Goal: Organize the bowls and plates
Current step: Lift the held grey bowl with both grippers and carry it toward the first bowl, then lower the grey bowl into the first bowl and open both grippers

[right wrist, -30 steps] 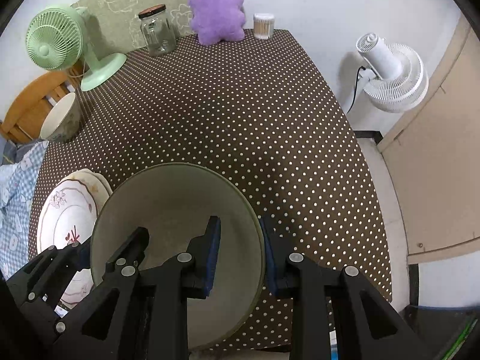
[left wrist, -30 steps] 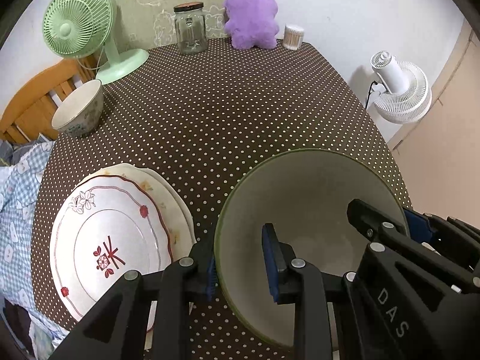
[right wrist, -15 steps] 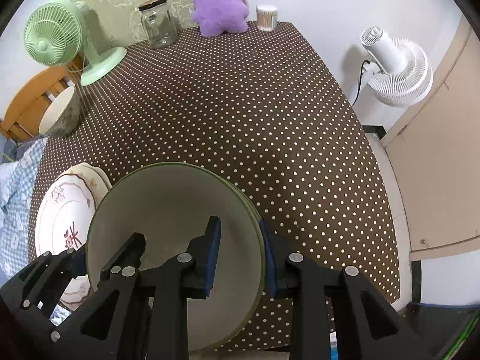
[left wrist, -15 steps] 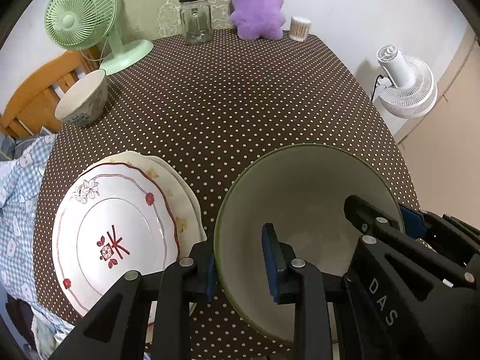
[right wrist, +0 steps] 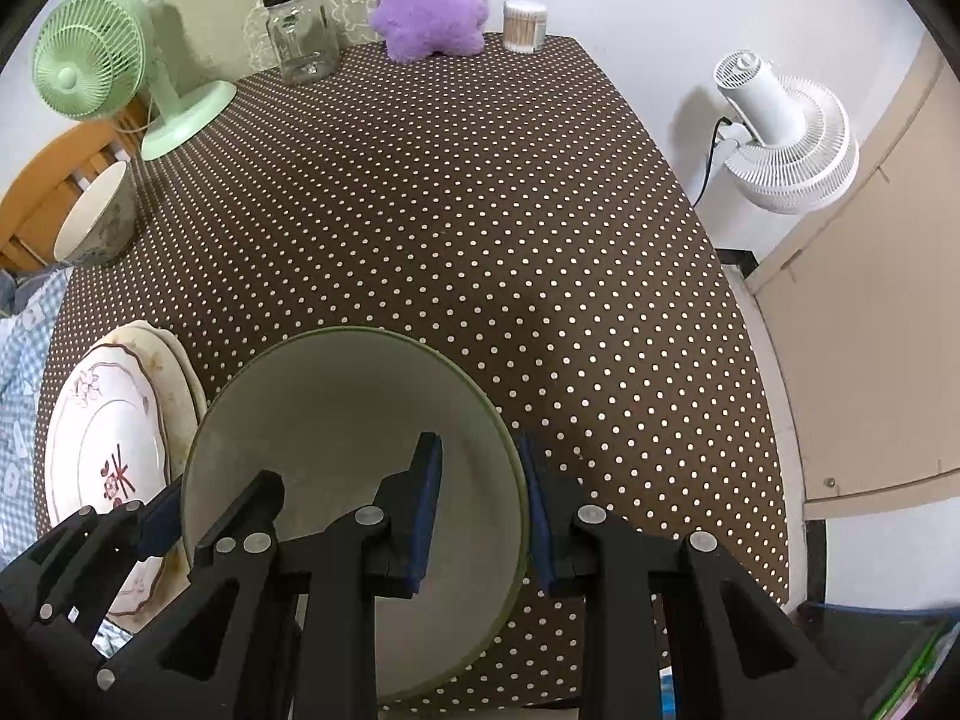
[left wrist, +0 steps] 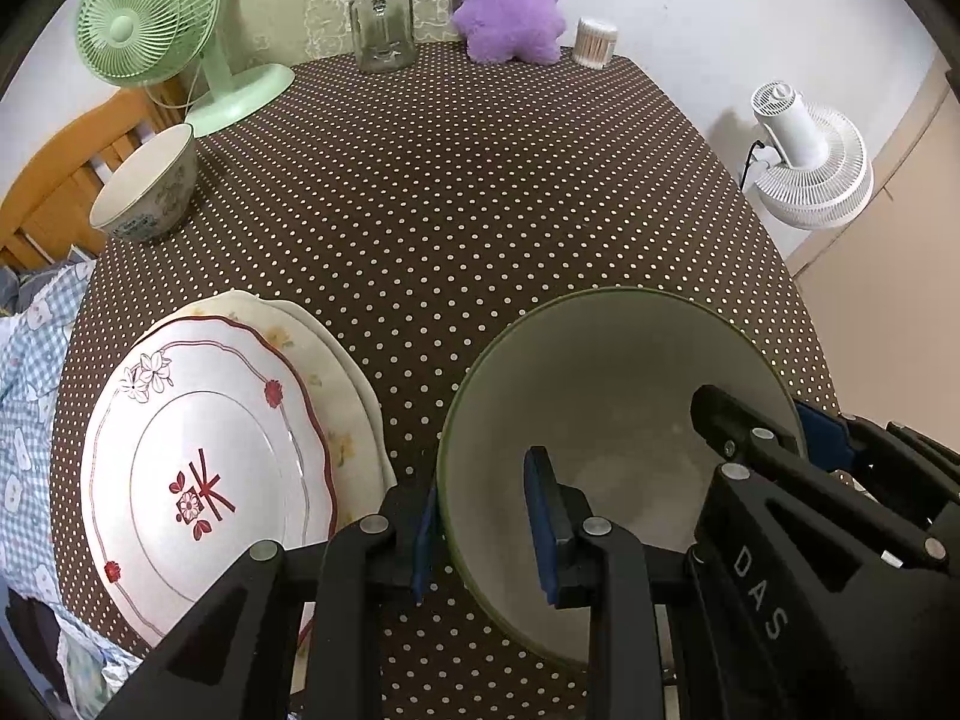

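Observation:
A large green-rimmed bowl [left wrist: 606, 396] [right wrist: 336, 420] is held above the near edge of the table by both grippers. My left gripper [left wrist: 480, 534] is shut on its left rim, one finger inside and one outside. My right gripper [right wrist: 480, 516] is shut on its right rim the same way. A stack of two plates [left wrist: 204, 456] [right wrist: 108, 444], the top one with red flowers, lies on the table to the bowl's left. A small patterned bowl [left wrist: 147, 192] [right wrist: 96, 216] stands at the table's left edge.
On the brown dotted tablecloth [left wrist: 456, 192] at the back stand a green fan [left wrist: 150, 18], a glass jar [left wrist: 381, 21], a purple plush toy [left wrist: 510, 0] and a cotton swab tub [left wrist: 595, 42]. A white fan [left wrist: 804, 162] stands on the floor to the right. A wooden chair [left wrist: 54, 180] is at left.
Both grippers have lifted the large bowl and drawn back a little toward the near edge. The plates and the small bowl have not moved.

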`<state>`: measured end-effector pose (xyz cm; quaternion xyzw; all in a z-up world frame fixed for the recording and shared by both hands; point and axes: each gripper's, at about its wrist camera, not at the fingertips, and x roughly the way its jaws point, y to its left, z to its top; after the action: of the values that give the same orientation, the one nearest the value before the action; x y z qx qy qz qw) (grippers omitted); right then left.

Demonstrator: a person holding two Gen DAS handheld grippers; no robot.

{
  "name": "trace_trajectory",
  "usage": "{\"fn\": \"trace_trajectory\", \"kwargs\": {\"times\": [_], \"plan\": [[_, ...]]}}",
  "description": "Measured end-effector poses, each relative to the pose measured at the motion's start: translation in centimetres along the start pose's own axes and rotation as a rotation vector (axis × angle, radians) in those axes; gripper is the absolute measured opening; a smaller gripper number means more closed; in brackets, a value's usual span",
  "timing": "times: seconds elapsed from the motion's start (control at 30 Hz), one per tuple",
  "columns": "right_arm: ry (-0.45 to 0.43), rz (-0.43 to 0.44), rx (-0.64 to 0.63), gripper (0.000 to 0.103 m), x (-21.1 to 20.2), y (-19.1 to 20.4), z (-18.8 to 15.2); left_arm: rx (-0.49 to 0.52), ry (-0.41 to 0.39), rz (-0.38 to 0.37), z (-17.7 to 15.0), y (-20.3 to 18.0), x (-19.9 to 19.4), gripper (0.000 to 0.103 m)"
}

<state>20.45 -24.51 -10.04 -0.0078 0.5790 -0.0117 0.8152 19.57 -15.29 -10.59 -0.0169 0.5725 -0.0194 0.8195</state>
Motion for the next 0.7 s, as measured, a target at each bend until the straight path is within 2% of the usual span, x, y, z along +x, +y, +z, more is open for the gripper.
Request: {"fn": "trace_trajectory", "kwargs": {"times": [0.17,0.23,0.37,0.43,0.5,0.7], "plan": [[-0.002,0.017,0.004,0.035,0.0,0.0,0.0,-0.007,0.003,-0.008,0.0,-0.1,0.0,0.025],[0.003,0.051,0.007,0.043,0.0,-0.1,0.0,-0.015,0.007,-0.015,0.1,0.0,-0.1,0.028],[-0.001,0.097,-0.002,0.06,-0.6,-0.3,0.2,-0.03,-0.007,-0.011,0.2,-0.1,-0.7,0.039],[-0.019,0.118,-0.018,0.063,-1.2,-0.5,0.6,-0.038,-0.018,0.005,0.5,-0.2,-1.1,0.045],[-0.033,0.136,-0.041,0.066,-1.7,-0.5,1.0,-0.053,-0.038,0.015,0.9,-0.2,-1.7,0.057],[-0.079,0.209,-0.101,0.074,-3.7,-0.3,2.4,-0.116,-0.093,0.069,1.8,0.0,-4.1,0.07]]}}
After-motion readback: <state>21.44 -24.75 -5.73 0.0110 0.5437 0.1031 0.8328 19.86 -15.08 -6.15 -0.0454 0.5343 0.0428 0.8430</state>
